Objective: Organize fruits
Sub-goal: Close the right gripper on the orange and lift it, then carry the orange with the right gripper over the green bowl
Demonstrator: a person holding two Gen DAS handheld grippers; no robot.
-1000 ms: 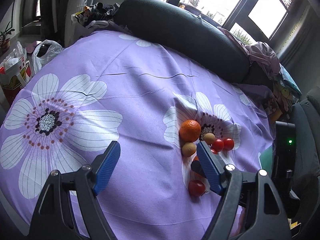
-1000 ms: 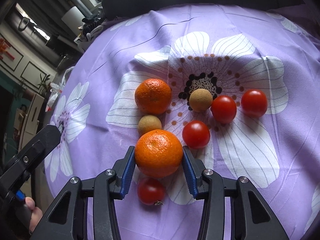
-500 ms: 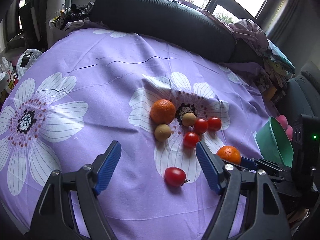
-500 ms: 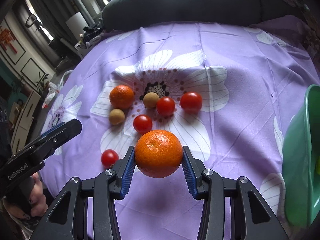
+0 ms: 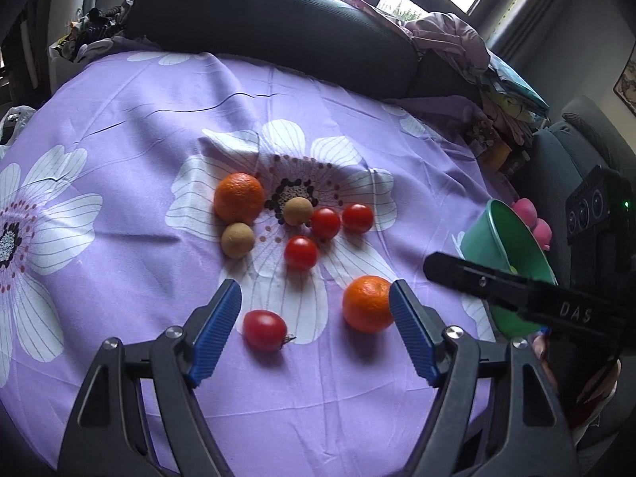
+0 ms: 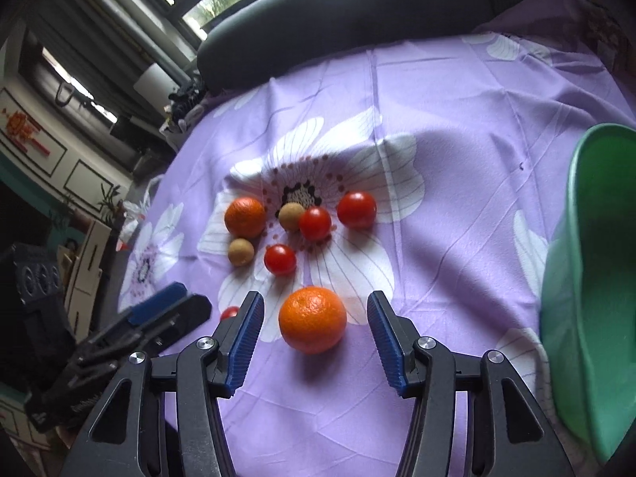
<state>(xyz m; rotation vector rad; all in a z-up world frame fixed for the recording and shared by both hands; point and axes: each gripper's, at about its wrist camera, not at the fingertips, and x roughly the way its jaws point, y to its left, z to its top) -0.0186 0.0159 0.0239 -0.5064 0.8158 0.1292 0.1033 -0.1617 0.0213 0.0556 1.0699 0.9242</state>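
An orange (image 6: 312,319) lies on the purple flowered cloth (image 6: 457,167) between the spread fingers of my right gripper (image 6: 315,318), which is open and not touching it. It also shows in the left wrist view (image 5: 366,303). Beyond lie a second orange (image 6: 244,217), two brown round fruits (image 6: 241,252) and several red tomatoes (image 6: 356,210). My left gripper (image 5: 314,306) is open and empty above a lone tomato (image 5: 264,330).
A green bowl (image 6: 592,278) is held at the right, also in the left wrist view (image 5: 497,238). A dark bolster (image 5: 270,24) runs along the far edge. Clutter lies beyond the cloth on the left and right.
My right gripper carried the orange back from the cluster, set it on the cloth nearer the bowl and opened. My left gripper swung right, toward the fruits.
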